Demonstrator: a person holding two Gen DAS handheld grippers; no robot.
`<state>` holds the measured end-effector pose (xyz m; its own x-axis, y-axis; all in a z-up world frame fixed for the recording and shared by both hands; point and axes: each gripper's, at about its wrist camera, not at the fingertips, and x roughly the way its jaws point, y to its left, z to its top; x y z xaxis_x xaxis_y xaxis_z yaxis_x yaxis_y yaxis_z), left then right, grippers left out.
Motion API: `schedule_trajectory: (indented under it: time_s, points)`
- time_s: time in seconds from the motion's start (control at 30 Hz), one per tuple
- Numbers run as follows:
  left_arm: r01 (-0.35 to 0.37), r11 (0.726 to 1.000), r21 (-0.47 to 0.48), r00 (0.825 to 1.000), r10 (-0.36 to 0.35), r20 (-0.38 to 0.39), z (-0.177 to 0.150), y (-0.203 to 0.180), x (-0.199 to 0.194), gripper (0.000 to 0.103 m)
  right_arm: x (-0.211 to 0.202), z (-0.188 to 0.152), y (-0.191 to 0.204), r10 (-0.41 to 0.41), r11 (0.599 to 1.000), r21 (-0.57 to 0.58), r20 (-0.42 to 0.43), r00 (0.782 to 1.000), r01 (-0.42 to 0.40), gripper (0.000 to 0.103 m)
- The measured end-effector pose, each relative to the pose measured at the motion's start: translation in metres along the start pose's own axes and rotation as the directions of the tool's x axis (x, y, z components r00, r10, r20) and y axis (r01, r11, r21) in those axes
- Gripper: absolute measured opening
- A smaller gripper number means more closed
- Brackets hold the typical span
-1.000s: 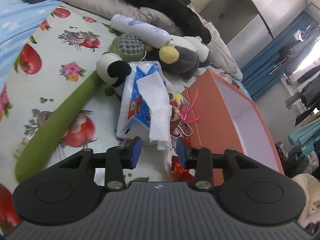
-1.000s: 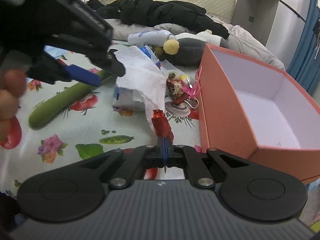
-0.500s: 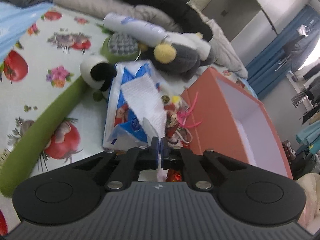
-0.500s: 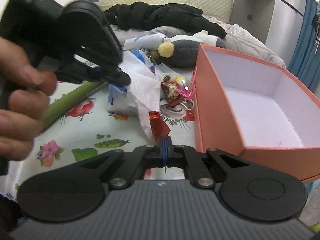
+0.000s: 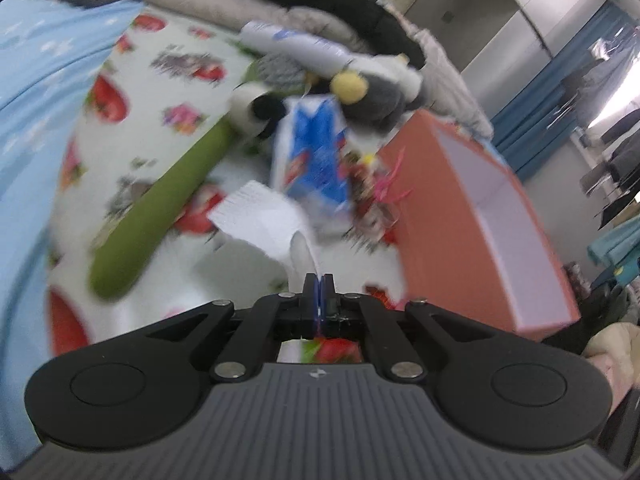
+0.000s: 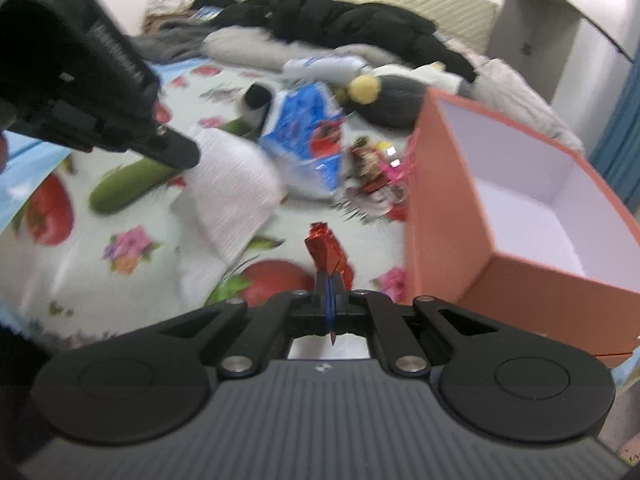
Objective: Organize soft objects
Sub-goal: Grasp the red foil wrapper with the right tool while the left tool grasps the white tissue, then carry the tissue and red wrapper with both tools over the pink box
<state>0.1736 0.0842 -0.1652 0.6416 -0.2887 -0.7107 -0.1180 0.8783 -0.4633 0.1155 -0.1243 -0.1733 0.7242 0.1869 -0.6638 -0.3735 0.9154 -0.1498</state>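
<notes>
Over the bed [image 6: 132, 280] I've got L gripper [image 5: 319, 280] jaws clamped on tissue [image 5: 260, 220], R gripper [image 6: 331, 280] jaws on red wrapper [image 6: 326, 246]; thin tissue may tear w/ fast pulling.

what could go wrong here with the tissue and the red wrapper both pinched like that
1. The left gripper pinches only a thin edge of the white tissue, so it may tear or slip free.
2. The right gripper holds the red wrapper by its tip; it could drop beside the orange box, not in it.
</notes>
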Motion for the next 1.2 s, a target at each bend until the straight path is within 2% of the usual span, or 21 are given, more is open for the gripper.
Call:
schedule_trajectory:
  time_s: [0.1, 0.27, 0.3, 0.33, 0.37, 0.4, 0.47, 0.5, 0.63, 0.73, 0.83, 1.03, 1.2]
  points:
    - [-0.035, 0.999, -0.022, 0.998, 0.034, -0.047, -0.01, 0.022, -0.004, 0.001, 0.001, -0.002, 0.008, 0.04, 0.999, -0.021, -0.04, 0.998, -0.041, 0.006]
    - [-0.07, 0.997, -0.045, 0.993, 0.065, -0.103, -0.013, 0.05, -0.011, 0.002, 0.002, -0.002, 0.016, 0.084, 0.996, 0.007, -0.09, 0.992, -0.084, 0.009]
    - [-0.069, 0.997, -0.045, 0.991, 0.064, -0.115, -0.013, 0.053, -0.012, 0.002, 0.002, -0.002, 0.017, 0.089, 0.996, 0.017, -0.099, 0.991, -0.087, 0.016]
    - [-0.066, 0.997, -0.041, 0.989, 0.06, -0.132, -0.012, 0.055, -0.012, 0.003, 0.002, -0.001, 0.017, 0.091, 0.996, 0.028, -0.107, 0.99, -0.089, 0.032]
    - [-0.063, 0.997, -0.034, 0.987, 0.057, -0.149, -0.012, 0.057, -0.012, 0.012, 0.003, -0.001, 0.016, 0.092, 0.995, 0.044, -0.116, 0.989, -0.087, 0.04]
    - [-0.055, 0.998, -0.025, 0.985, 0.05, -0.163, -0.012, 0.057, -0.012, 0.03, 0.004, 0.0, 0.015, 0.093, 0.995, 0.06, -0.124, 0.988, -0.086, 0.05]
    - [-0.056, 0.998, 0.0, 0.986, 0.056, -0.158, -0.012, 0.053, -0.014, 0.057, 0.004, 0.0, 0.01, 0.099, 0.991, 0.106, -0.13, 0.987, -0.086, 0.056]
    - [-0.062, 0.998, 0.013, 0.988, 0.064, -0.143, -0.012, 0.052, -0.016, 0.06, 0.005, 0.0, 0.008, 0.103, 0.988, 0.126, -0.128, 0.986, -0.087, 0.058]
    - [-0.07, 0.996, 0.048, 0.989, 0.076, -0.125, -0.01, 0.043, -0.013, 0.067, 0.011, 0.001, 0.005, 0.097, 0.982, 0.172, -0.128, 0.987, -0.074, 0.059]
    - [-0.079, 0.994, 0.08, 0.99, 0.088, -0.108, -0.01, 0.035, -0.002, 0.076, 0.02, 0.0, 0.004, 0.064, 0.987, 0.158, -0.133, 0.989, -0.043, 0.059]
    - [-0.097, 0.991, 0.095, 0.987, 0.108, -0.121, -0.011, 0.03, 0.02, 0.084, 0.03, -0.001, 0.002, 0.066, 0.989, 0.14, -0.122, 0.99, -0.048, 0.059]
    - [-0.164, 0.974, 0.156, 0.973, 0.186, -0.138, -0.015, 0.023, 0.057, 0.085, 0.044, 0.0, -0.001, 0.049, 0.995, 0.092, -0.094, 0.994, -0.041, 0.059]
    - [-0.208, 0.959, 0.193, 0.964, 0.234, -0.126, -0.015, 0.016, 0.073, 0.085, 0.061, 0.001, -0.007, 0.097, 0.991, 0.097, -0.097, 0.991, -0.087, 0.059]
